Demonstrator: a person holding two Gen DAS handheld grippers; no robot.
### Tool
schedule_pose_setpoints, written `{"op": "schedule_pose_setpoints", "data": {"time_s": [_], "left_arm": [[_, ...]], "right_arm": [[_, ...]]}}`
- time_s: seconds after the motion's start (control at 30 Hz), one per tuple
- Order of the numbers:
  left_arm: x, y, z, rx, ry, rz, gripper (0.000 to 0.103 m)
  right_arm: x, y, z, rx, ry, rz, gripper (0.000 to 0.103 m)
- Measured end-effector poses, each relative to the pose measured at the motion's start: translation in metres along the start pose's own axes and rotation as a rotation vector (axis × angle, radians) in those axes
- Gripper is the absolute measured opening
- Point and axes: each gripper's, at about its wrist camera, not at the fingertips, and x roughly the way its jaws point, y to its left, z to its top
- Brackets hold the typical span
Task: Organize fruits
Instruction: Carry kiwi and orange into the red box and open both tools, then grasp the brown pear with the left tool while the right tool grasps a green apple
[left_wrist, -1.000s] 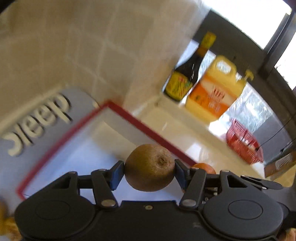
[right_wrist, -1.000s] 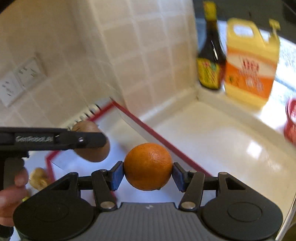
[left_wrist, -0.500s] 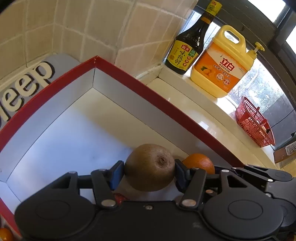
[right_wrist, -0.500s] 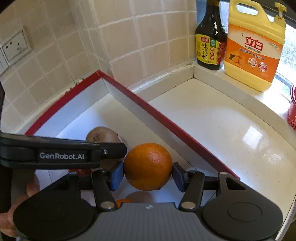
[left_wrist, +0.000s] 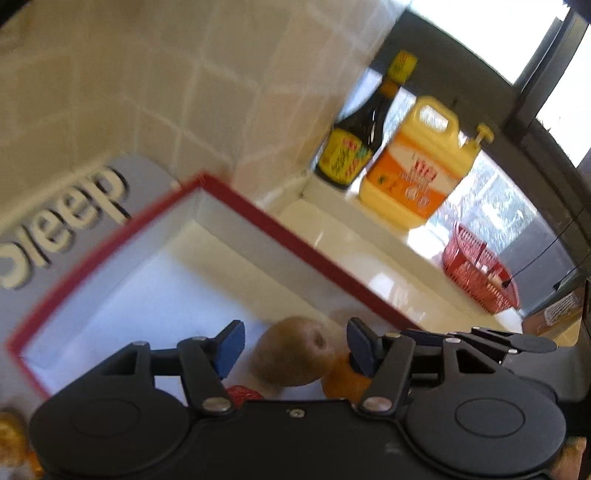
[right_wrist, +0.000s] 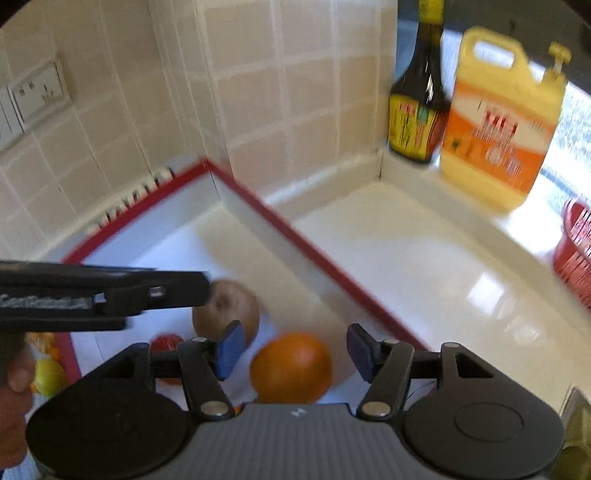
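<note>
Kiwi (left_wrist: 293, 350) lies on the white floor of the red-rimmed tray (left_wrist: 288, 240), between the spread jaws of the left gripper (left_wrist: 291, 345) with a clear gap to the blue pads (left_wrist: 231, 347) on either side, so nothing is gripped there. An orange (right_wrist: 291, 367) sits just beside the kiwi in the same tray, toward the tray's right wall; in the left wrist view only a part of it shows behind the right-hand pad. The right gripper (right_wrist: 293, 349) has its jaws wide apart too, and the orange rests on the tray floor between them, touching neither pad. In the right wrist view the left gripper reaches in from the left edge, its tip just over the kiwi, with part of a hand (right_wrist: 14, 391) visible below it. A small red fruit (right_wrist: 166, 343) lies in the tray close to the kiwi, half hidden behind the gripper linkage; what kind it is cannot be told. A yellow-green fruit (right_wrist: 48, 376) sits outside the tray's near rim. The tray stands in the corner of a pale counter (right_wrist: 424, 258) against a tiled wall (right_wrist: 280, 92). On the ledge behind stand a dark sauce bottle (right_wrist: 419, 103) and a yellow detergent jug (right_wrist: 502, 122), side by side, with a red plastic basket (left_wrist: 480, 273) further along. Both views are blurred
</note>
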Motion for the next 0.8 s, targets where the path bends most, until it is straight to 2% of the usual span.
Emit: {"op": "schedule_pose_setpoints", "data": {"time_s": [0.17,0.3,0.4,0.53,0.67,0.8], "left_arm": [[-0.075,0.006,-0.004,-0.029,-0.141,0.041,0.074],[-0.142,0.016,-0.015,-0.046,-0.260,0.110,0.074],[-0.196,0.027,-0.028,-0.111,-0.376,0.163,0.076],[-0.260,0.046,-0.059,-0.189,-0.510,0.301,0.079],[-0.294,0.071,-0.086,-0.287,-0.552,0.467,0.080],[-0.301,0.107,-0.119,-0.402,-0.530,0.520,0.081]], "right_arm": [[-0.034,0.007,0.007,0.024,-0.062,0.037,0.063],[-0.064,0.033,0.009,-0.010,-0.118,0.128,0.063],[-0.086,0.058,0.010,-0.058,-0.171,0.192,0.063],[-0.104,0.094,0.009,-0.095,-0.218,0.284,0.063],[-0.105,0.137,-0.001,-0.175,-0.208,0.354,0.063],[-0.090,0.176,-0.014,-0.248,-0.159,0.392,0.063]]}}
